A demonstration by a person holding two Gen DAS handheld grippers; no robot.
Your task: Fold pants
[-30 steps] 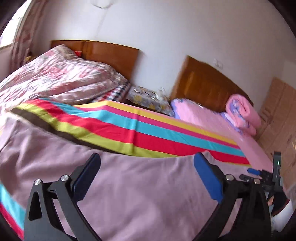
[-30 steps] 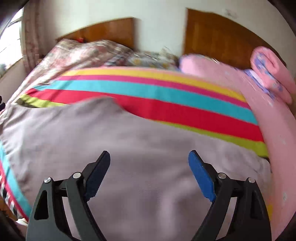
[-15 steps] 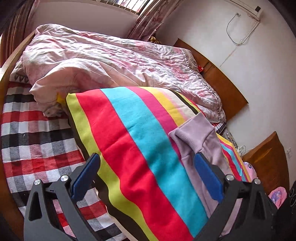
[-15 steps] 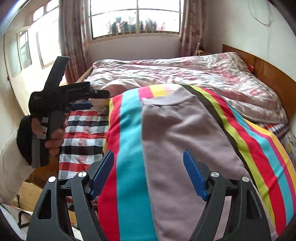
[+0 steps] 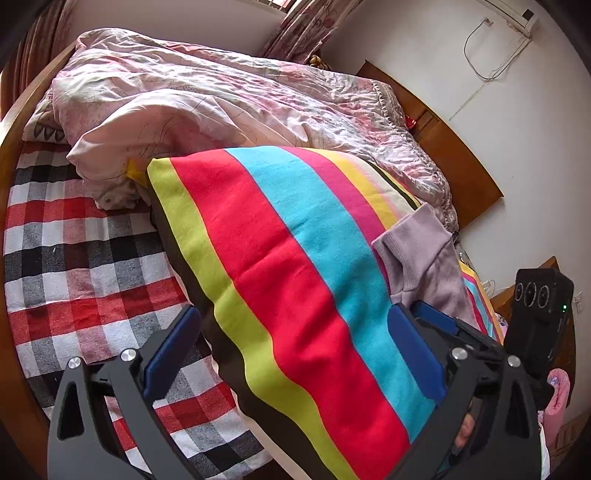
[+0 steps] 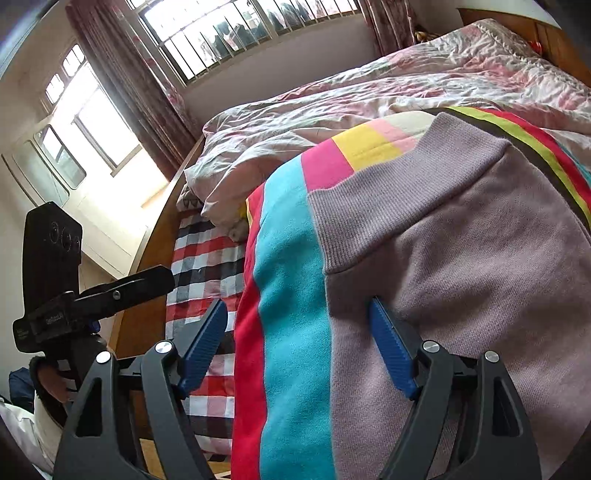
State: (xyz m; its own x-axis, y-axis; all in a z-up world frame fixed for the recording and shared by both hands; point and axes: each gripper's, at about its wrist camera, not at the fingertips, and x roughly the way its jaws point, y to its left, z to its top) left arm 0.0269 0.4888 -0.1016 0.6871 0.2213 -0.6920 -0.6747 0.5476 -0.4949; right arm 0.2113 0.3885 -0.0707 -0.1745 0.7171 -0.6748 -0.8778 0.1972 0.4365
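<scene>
Compared with a second earlier, both views had swung away from the headboards and the pink bedding; they now looked across the striped blanket toward the window side of the bed, and the mauve pants, which had filled the foreground, lay only on the blanket's right part.

The left gripper stood wide open over the blanket's near edge, nothing between its blue pads; its left finger hung above the checked sheet left of the blanket, its right finger above the blanket's cyan stripe. It pointed steeply down. From the right wrist view it appeared far left of the blanket, held by a hand in a white sleeve.

The right gripper was also open, its jaws having just been closing a little. Its left pad hung off the blanket's left edge over the sheet; its right pad touched the pants' edge just below the ribbed waistband. It gripped nothing and angled downward.
</scene>
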